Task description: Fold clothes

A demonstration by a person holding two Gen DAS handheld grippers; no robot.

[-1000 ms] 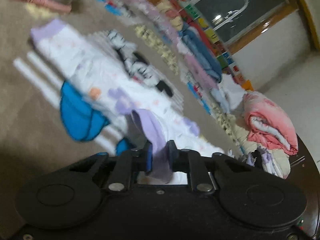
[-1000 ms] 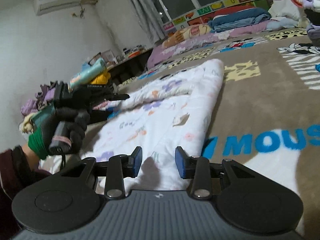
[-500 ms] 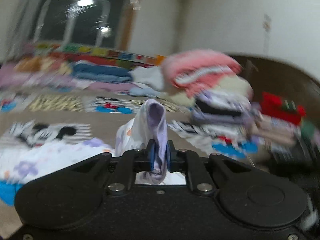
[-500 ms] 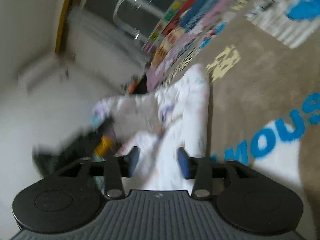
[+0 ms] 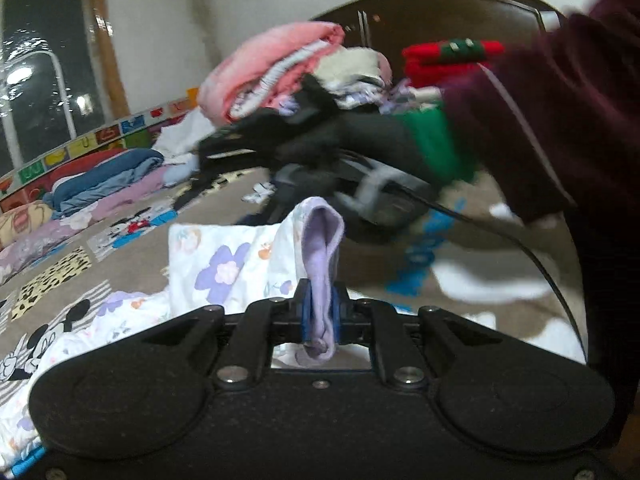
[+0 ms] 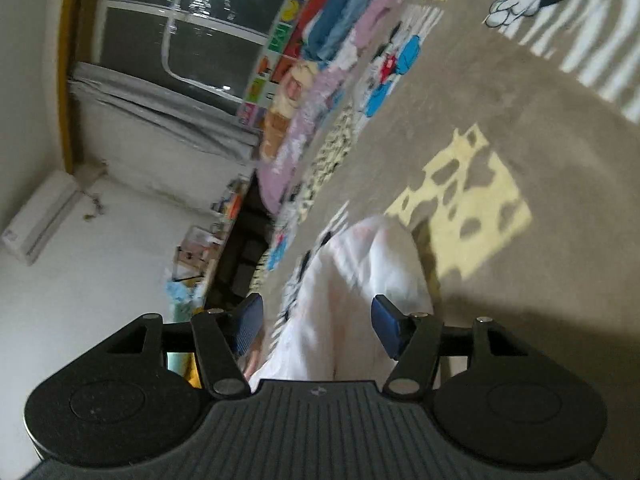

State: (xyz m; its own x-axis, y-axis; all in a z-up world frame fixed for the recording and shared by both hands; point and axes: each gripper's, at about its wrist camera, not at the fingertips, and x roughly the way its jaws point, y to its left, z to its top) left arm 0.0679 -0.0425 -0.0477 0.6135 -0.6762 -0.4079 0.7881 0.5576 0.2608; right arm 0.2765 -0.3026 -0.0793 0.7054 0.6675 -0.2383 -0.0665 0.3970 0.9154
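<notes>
On the patterned blanket (image 6: 520, 128), left gripper (image 5: 319, 312) jaws clamp the floral garment's (image 5: 224, 264) lilac cuff (image 5: 320, 280); right gripper (image 6: 316, 326) jaws are opening around white cloth.

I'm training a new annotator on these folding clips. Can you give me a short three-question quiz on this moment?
1. True or false: the left gripper is clamped on the lilac cuff of the floral white garment.
2. In the right wrist view, what lies between the right gripper's jaws?
A. white fabric
B. a red sweater
C. nothing
3. Fill in: the stack of folded clothes by the dark headboard is topped by a ____ garment.

Key
1. True.
2. A; the jaws are opening, and the pads do not press on the cloth.
3. Pink.
</notes>
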